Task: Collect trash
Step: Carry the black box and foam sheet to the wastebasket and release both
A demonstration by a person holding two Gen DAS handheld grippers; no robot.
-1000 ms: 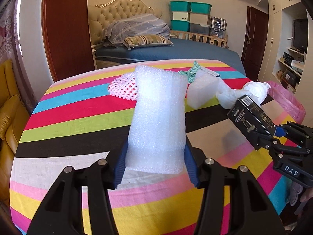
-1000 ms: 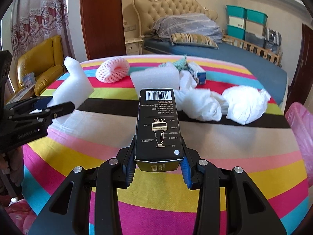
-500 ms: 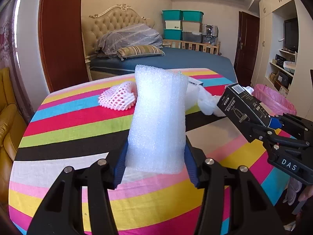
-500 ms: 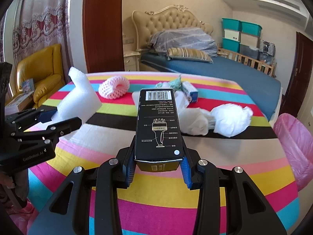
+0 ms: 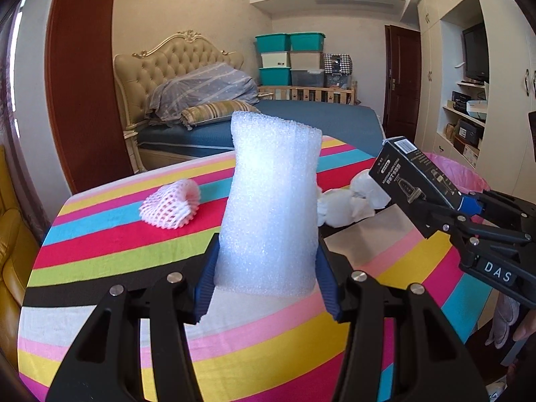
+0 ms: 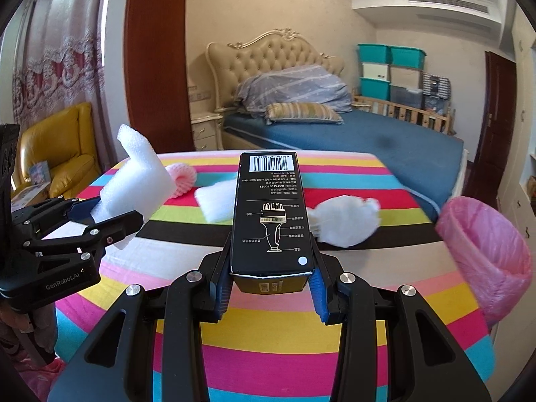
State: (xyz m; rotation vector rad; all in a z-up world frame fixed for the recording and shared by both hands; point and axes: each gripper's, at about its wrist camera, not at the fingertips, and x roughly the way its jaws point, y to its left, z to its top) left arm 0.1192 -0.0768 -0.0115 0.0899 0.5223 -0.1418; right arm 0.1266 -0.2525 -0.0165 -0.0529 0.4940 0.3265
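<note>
The left gripper clamps a white foam piece and the right gripper a black box (barcode end forward) above the striped table, near its right-edge pink bin

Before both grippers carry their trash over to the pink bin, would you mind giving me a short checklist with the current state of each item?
1. Left gripper shut on the white foam piece: ok, both pads press its sides.
2. Right gripper shut on the black box: ok, held at its near end.
3. Both items lifted off the striped table: ok.
4. Pink bin in view with an open mouth: ok, at the table's right edge.
5. Room inside the bin: cannot tell, its interior is hidden.
6. Trash left on the table: not ok, the pink net sleeve and crumpled white paper remain.
</note>
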